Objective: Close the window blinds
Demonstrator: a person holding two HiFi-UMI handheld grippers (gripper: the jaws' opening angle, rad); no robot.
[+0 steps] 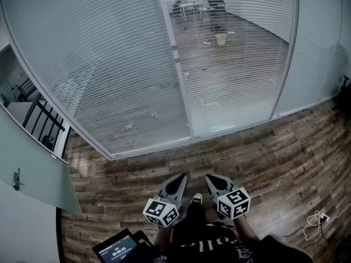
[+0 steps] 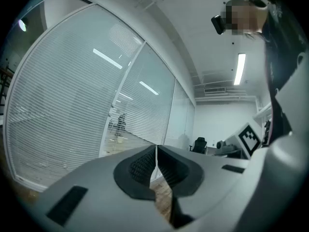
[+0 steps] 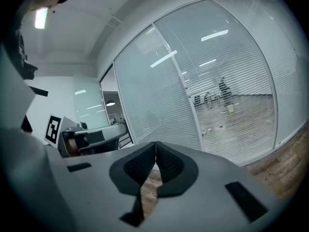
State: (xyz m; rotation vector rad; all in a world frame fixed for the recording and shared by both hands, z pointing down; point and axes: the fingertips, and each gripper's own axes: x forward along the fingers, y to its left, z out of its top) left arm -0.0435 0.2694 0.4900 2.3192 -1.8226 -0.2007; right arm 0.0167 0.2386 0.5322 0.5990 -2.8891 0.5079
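Note:
White slatted blinds (image 1: 109,75) hang behind a glass wall ahead of me. The left pane's slats look tilted nearly flat and milky. The right pane's blinds (image 1: 236,64) let a room with a bucket and chairs show through. A white frame post (image 1: 176,59) divides the two panes. My left gripper (image 1: 182,178) and right gripper (image 1: 210,178) are held low near my body, side by side, well short of the glass. Both are shut with nothing between the jaws. In the left gripper view the blinds (image 2: 63,115) fill the left side; in the right gripper view the blinds (image 3: 222,105) fill the right.
Wood-plank floor (image 1: 263,158) runs from my feet to the glass wall. An open glass door (image 1: 33,169) with a handle stands at the left. A cable and socket (image 1: 317,219) lie on the floor at the right. A small screen (image 1: 118,250) sits by my left hip.

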